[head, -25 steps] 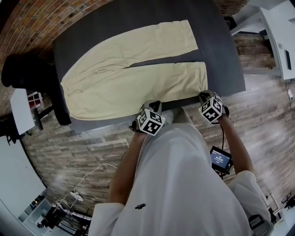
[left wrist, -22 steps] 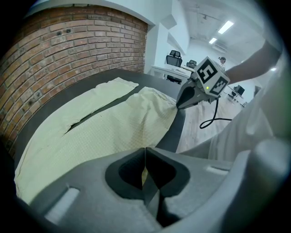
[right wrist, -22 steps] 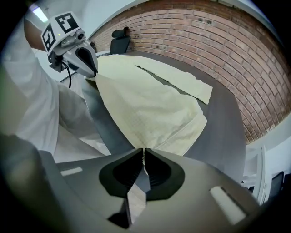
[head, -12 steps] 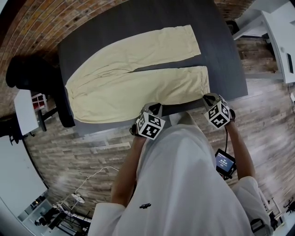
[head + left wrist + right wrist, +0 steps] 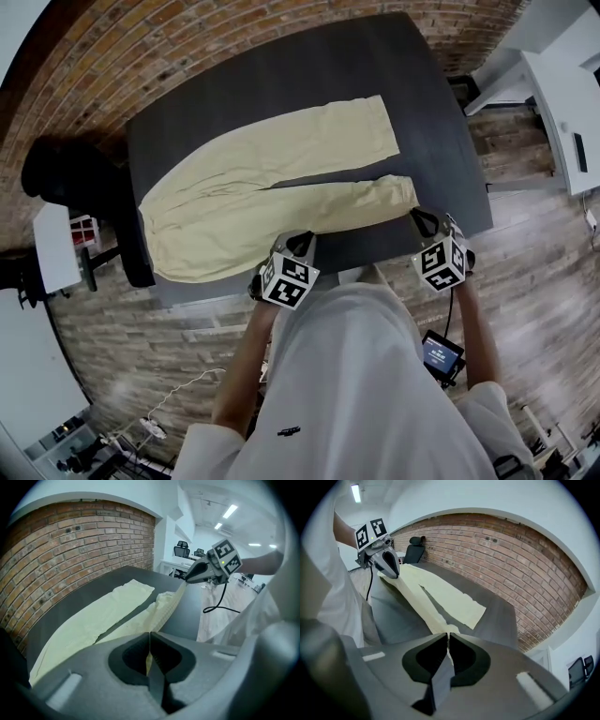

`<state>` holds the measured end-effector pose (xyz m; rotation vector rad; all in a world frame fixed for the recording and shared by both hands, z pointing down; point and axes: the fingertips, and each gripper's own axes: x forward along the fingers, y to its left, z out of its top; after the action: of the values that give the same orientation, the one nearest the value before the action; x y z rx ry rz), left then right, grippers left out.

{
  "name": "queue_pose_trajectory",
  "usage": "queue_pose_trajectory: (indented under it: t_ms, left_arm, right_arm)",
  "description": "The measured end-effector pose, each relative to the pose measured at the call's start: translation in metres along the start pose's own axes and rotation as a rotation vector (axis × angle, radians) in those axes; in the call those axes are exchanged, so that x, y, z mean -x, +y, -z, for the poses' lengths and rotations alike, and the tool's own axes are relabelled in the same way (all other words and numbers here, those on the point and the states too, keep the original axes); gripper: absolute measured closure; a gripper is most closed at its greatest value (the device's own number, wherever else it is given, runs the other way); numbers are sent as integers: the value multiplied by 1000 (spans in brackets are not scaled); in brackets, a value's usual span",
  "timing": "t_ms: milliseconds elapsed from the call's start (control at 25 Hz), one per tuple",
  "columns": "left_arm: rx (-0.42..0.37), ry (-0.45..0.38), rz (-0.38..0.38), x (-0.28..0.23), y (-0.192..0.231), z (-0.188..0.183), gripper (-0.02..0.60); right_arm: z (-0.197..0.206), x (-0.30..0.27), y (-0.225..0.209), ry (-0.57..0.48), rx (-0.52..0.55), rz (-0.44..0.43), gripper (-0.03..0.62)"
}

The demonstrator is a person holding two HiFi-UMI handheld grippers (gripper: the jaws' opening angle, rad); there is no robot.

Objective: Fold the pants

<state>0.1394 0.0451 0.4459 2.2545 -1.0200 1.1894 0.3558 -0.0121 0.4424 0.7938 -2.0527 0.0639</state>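
Pale yellow pants (image 5: 272, 178) lie spread on a dark table (image 5: 431, 112), waist at the left, legs pointing right. My left gripper (image 5: 301, 242) is shut on the near leg's front edge about mid-length, and yellow cloth shows between its closed jaws (image 5: 149, 641). My right gripper (image 5: 421, 219) is shut on the same leg's hem corner, with cloth pinched in its jaws (image 5: 447, 641). The near leg's front edge hangs lifted between the two grippers (image 5: 171, 604). The far leg (image 5: 309, 136) lies flat.
A black chair (image 5: 70, 173) stands at the table's left end. White desks (image 5: 562, 75) are at the right. A small screen (image 5: 441, 354) hangs at the person's hip. A brick wall (image 5: 79, 541) runs behind the table.
Both grippers have risen from the table's front edge, taking the near leg's front edge up with them. That leg now looks narrower from above.
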Motion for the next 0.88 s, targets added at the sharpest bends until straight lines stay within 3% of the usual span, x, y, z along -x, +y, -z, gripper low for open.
queue_pose_trajectory:
  t_ms: [320,880]
  left_arm:
    - [-82,-12,-49,8,37,-31,569]
    - [-45,-44,-51,-5,123,-77,569]
  right_arm:
    - [-52,-5,-42,-85,28,74,571]
    - [-114,-45,-94,-66,83,99,571]
